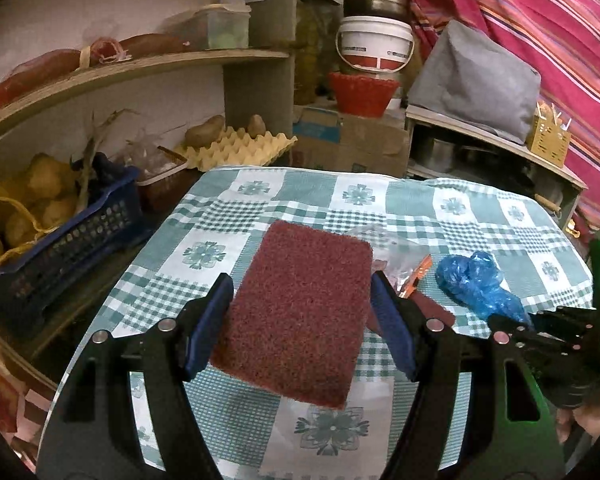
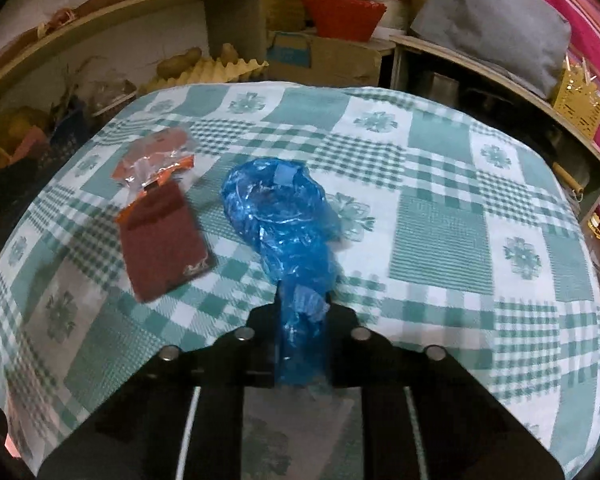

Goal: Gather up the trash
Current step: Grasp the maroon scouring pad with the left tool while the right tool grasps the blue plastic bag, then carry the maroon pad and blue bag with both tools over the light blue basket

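Observation:
A maroon scouring pad (image 1: 300,312) hangs tilted above the checked tablecloth (image 1: 440,216), with my left gripper (image 1: 302,284) shut on its two long edges by the blue pads. To its right lie a clear and orange wrapper (image 1: 404,272) and a crumpled blue plastic bag (image 1: 476,284). My right gripper (image 1: 500,324) reaches in at the bag's near end. In the right wrist view that right gripper (image 2: 302,312) is shut on the blue plastic bag (image 2: 276,208), whose bulk rests on the cloth. Left of it the wrapper (image 2: 152,164) lies open with a second maroon pad (image 2: 160,240) half out of it.
Left of the table stand a blue crate of potatoes (image 1: 60,240), an egg tray (image 1: 236,148) and curved shelves (image 1: 140,64). Behind the table are a cardboard box (image 1: 352,140), a red basket (image 1: 360,92), a white bucket (image 1: 374,44) and a grey-covered thing (image 1: 476,80).

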Motion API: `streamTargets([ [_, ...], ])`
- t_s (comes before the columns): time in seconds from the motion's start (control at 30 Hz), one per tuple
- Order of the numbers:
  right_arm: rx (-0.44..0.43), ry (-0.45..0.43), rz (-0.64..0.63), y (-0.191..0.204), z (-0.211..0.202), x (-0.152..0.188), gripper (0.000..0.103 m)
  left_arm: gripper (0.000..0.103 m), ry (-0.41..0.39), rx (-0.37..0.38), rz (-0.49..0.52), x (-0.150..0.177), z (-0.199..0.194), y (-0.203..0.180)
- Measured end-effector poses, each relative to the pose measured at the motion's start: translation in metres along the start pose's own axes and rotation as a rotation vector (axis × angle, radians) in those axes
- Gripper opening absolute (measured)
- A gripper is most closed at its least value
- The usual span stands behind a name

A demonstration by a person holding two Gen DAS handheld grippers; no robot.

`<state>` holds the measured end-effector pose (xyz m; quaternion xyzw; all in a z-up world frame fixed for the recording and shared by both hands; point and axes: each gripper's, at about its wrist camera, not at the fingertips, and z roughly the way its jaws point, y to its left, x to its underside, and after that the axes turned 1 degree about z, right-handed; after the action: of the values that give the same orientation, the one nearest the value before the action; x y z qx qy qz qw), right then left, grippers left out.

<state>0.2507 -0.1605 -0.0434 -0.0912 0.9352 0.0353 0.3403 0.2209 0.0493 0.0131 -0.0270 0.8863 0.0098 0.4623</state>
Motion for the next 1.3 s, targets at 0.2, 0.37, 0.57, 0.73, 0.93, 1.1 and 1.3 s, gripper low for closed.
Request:
streamTargets([
  [0.2, 0.039, -0.090, 0.008, -0.028, -0.043, 0.004, 0.011, 0.069, -0.022, 0.010, 0.020, 0.000, -0.009, -0.013],
  [0.37, 0.090, -0.141, 0.017, -0.060, -0.079, 0.012, 0.011, 0.069, -0.039, 0.026, 0.043, 0.001, -0.018, -0.028],
  [0.57, 0.166, -0.188, 0.055, -0.111, -0.122, 0.029, 0.011, 0.069, -0.049, 0.065, 0.073, 0.007, -0.029, -0.054],
  [0.73, 0.201, -0.204, 0.088, -0.148, -0.149, 0.049, 0.011, 0.069, -0.040, 0.094, 0.101, 0.016, -0.039, -0.081],
  [0.93, 0.216, -0.212, 0.133, -0.186, -0.169, 0.071, 0.011, 0.068, -0.063, 0.129, 0.112, 0.017, -0.055, -0.116],
  [1.1, 0.217, -0.227, 0.175, -0.215, -0.189, 0.087, 0.011, 0.069, -0.087, 0.150, 0.133, 0.016, -0.071, -0.149],
  [1.3, 0.229, -0.246, 0.228, -0.251, -0.208, 0.108, 0.011, 0.069, -0.081, 0.197, 0.155, 0.020, -0.079, -0.203],
])
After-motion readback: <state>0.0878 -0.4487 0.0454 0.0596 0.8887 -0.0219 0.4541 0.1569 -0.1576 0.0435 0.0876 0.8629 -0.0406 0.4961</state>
